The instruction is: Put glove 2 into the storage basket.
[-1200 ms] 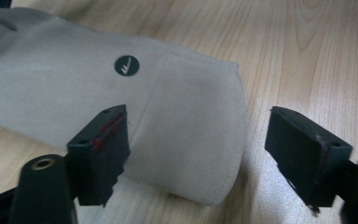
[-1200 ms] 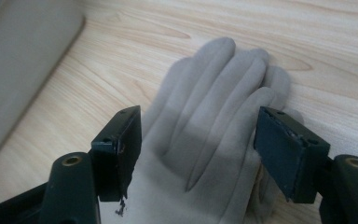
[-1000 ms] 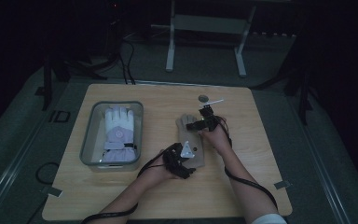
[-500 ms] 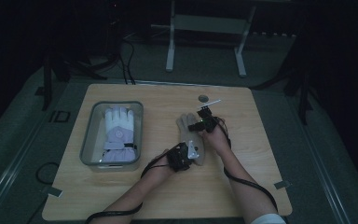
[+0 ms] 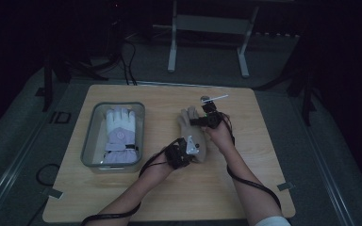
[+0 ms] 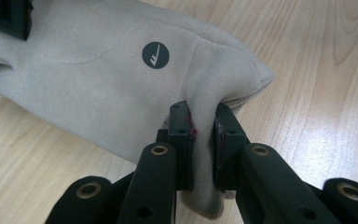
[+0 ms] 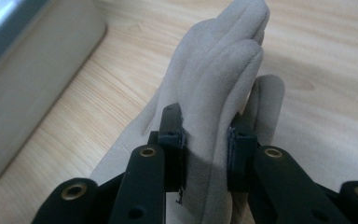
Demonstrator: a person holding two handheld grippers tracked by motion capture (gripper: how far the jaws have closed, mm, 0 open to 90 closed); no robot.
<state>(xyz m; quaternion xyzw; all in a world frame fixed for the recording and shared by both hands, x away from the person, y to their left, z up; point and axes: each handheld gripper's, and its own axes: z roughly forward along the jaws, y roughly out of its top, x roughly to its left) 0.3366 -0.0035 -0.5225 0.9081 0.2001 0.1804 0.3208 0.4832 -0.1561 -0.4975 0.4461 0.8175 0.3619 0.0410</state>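
A beige suede glove (image 5: 193, 132) lies on the wooden table (image 5: 264, 160), fingers pointing away. A round dark logo (image 6: 155, 55) marks it near the cuff. My left gripper (image 5: 183, 151) is shut on a fold of the glove (image 6: 204, 135) at the cuff end, the cloth pinched between its pads. At the finger end my right gripper (image 5: 202, 120) is shut on the glove's bunched fingers (image 7: 214, 79), which stand up between its jaws. Both hands hold the glove from opposite ends.
A clear plastic bin (image 5: 94, 141) at the left of the table holds a white glove (image 5: 119, 132); its wall (image 7: 32, 70) appears at the left of the right gripper view. A small round object and a white stick (image 5: 214, 98) lie near the table's far edge.
The left gripper has shifted slightly right and up along the glove's cuff end. The right gripper has stayed on the fingers.
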